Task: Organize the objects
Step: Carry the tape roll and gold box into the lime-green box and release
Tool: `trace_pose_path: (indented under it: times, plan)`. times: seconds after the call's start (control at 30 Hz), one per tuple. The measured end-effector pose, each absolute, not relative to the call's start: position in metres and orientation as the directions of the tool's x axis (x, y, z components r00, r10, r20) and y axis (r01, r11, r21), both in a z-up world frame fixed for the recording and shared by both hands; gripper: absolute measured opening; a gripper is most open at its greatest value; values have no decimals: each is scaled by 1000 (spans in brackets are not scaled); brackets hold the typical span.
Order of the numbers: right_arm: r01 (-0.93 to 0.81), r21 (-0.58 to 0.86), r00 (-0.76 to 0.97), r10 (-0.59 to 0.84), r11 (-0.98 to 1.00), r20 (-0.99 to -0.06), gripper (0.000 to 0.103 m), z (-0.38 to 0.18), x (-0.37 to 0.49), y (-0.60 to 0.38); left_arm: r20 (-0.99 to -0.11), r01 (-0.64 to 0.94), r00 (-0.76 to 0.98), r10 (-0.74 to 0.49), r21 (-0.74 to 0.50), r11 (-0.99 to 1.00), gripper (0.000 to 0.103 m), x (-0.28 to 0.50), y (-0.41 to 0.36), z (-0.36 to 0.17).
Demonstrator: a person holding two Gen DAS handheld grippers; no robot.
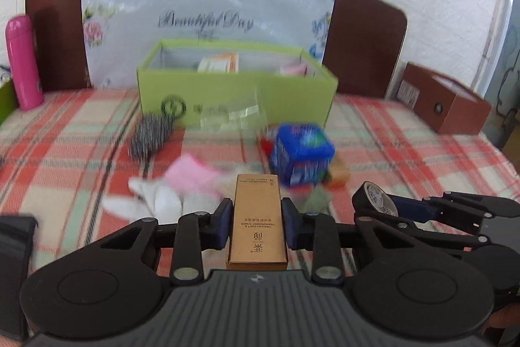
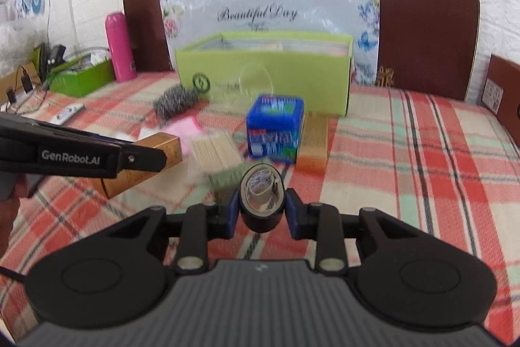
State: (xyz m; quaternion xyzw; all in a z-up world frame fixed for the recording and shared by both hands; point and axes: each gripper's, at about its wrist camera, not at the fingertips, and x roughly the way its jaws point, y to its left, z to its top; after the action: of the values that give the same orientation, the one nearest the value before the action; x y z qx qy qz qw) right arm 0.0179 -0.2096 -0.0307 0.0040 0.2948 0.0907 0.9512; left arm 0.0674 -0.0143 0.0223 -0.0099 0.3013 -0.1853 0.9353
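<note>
Above the plaid bedspread (image 1: 406, 132), my left gripper (image 1: 256, 223) clamped on a gold toner box (image 1: 256, 217), my right gripper (image 2: 262, 210) pinching a black tape roll (image 2: 261, 200), green storage box (image 1: 234, 96) beyond, blue pack (image 1: 302, 155) between.

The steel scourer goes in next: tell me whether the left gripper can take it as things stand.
Probably not: the left gripper is shut on the gold toner box, so its jaws are occupied. The steel scourer lies uncovered before the green box.
</note>
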Motion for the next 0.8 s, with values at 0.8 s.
trace_pose_path:
  times: [0.8]
  plan:
    - [-107,-28,896,84,994,-436,29,22,241,-214,-452,136,881,-140,-42,990,33,274,-1,72]
